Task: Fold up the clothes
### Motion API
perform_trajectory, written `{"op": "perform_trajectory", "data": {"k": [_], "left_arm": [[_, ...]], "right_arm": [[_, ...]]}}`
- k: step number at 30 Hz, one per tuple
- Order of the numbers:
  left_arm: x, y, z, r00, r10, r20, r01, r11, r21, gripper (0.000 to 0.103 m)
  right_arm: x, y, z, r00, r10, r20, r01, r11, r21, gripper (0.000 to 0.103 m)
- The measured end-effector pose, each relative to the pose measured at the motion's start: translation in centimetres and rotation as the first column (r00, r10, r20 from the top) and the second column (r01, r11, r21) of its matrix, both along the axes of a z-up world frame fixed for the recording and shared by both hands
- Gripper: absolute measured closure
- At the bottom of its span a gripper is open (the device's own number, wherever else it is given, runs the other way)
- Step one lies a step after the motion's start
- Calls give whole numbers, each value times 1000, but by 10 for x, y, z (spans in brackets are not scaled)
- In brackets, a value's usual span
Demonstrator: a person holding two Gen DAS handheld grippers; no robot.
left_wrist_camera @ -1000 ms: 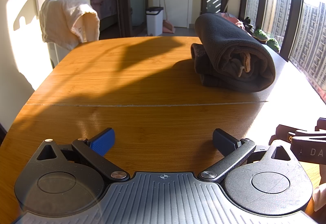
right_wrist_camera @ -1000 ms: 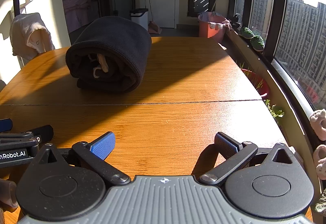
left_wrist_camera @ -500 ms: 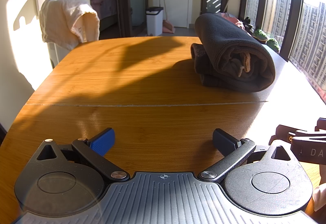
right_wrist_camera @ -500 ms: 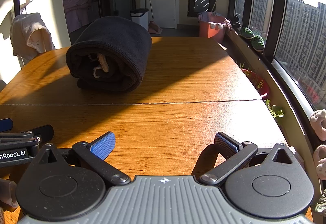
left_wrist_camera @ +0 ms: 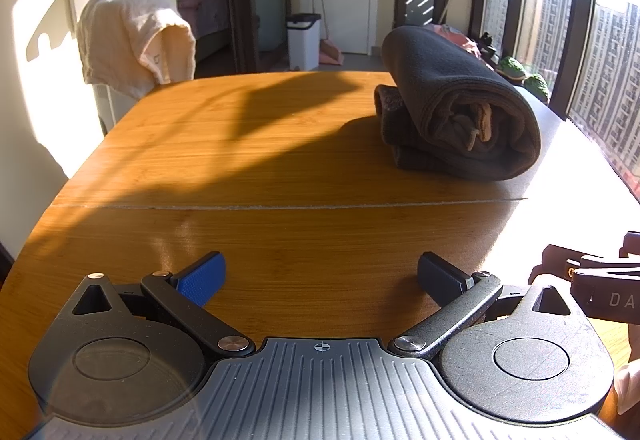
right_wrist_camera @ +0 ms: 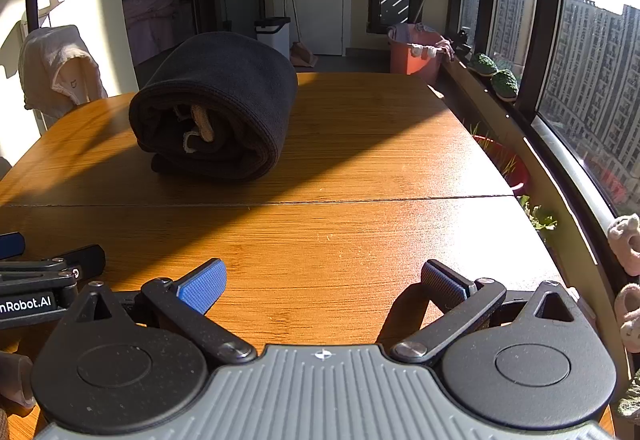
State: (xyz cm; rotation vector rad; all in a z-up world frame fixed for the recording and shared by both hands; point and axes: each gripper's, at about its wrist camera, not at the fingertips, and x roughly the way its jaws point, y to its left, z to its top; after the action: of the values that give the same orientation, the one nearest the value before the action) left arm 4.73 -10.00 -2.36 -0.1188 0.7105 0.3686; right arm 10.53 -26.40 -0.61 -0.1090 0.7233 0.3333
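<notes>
Matt, soft dark fleece garment (left_wrist_camera: 460,107), folded; smooth, faintly glossy grained wooden table (left_wrist_camera: 248,159); matt black plastic gripper (left_wrist_camera: 320,276) with textured blue pad (left_wrist_camera: 202,278).

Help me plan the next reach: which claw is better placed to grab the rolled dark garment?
Probably the right claw: the rolled dark garment lies nearer its centreline, while it sits far right of the left claw. Both are open and empty.
</notes>
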Motion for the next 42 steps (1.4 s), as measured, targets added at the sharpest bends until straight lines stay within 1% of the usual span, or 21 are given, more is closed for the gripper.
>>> {"op": "perform_trajectory", "data": {"k": [42], "left_arm": [[2, 2, 0, 1000, 13, 2, -13, 1000, -2, 0]], "right_arm": [[-1, -7, 0, 1000, 21, 0, -21, 1000, 2, 0]]}}
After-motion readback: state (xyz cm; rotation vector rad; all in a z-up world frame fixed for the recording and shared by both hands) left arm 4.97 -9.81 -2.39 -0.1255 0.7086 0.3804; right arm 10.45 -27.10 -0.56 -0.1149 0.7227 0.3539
